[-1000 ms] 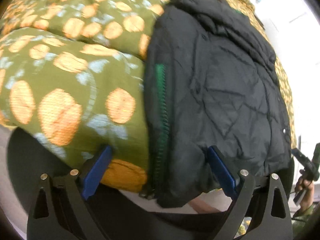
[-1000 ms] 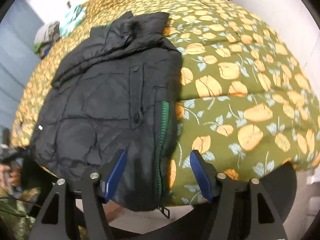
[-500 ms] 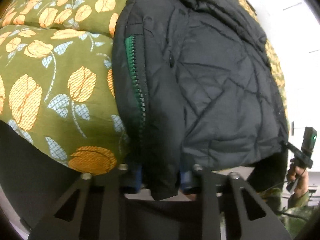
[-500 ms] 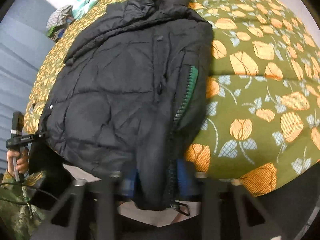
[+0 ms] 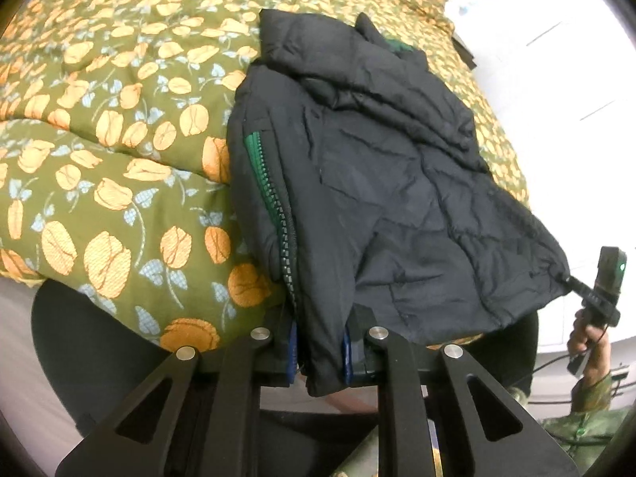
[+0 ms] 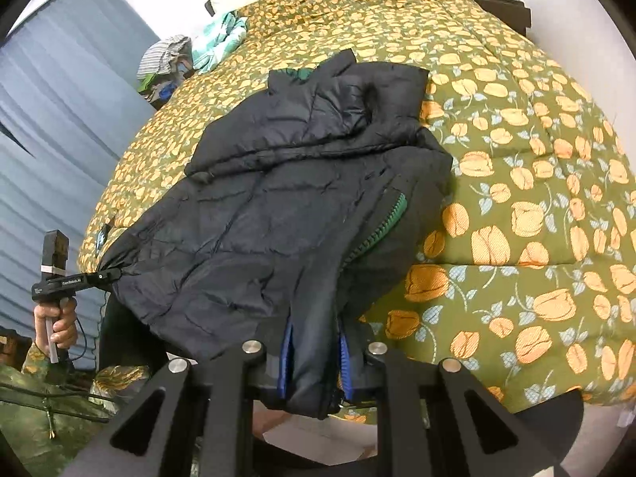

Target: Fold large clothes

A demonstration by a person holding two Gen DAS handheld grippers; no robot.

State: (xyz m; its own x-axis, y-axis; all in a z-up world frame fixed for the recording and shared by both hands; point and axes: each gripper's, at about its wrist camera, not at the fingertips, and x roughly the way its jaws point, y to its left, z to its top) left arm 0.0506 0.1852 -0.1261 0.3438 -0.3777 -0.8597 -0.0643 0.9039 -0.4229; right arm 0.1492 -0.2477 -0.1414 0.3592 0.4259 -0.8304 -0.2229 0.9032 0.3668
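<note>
A black padded jacket (image 5: 381, 183) with a green zip lies on a bed with an olive, orange-flowered cover (image 5: 99, 151). My left gripper (image 5: 320, 357) is shut on the jacket's hem corner by the zip edge. In the right wrist view the same jacket (image 6: 278, 214) spreads ahead, and my right gripper (image 6: 314, 361) is shut on the hem next to the zip. Each view shows the other gripper pinching the opposite hem corner: the right one (image 5: 588, 298) and the left one (image 6: 79, 278). The hem is lifted off the bed edge.
The flowered cover (image 6: 536, 218) fills the bed to the right. A pile of striped and teal clothes (image 6: 190, 55) sits at the far side. Blue curtains (image 6: 51, 127) hang on the left. A dark piece of furniture (image 6: 501, 8) stands past the bed's far corner.
Both grippers went from open around the hem to shut on it. They have since pulled back and raised the jacket's lower edge, so more of the bed shows.
</note>
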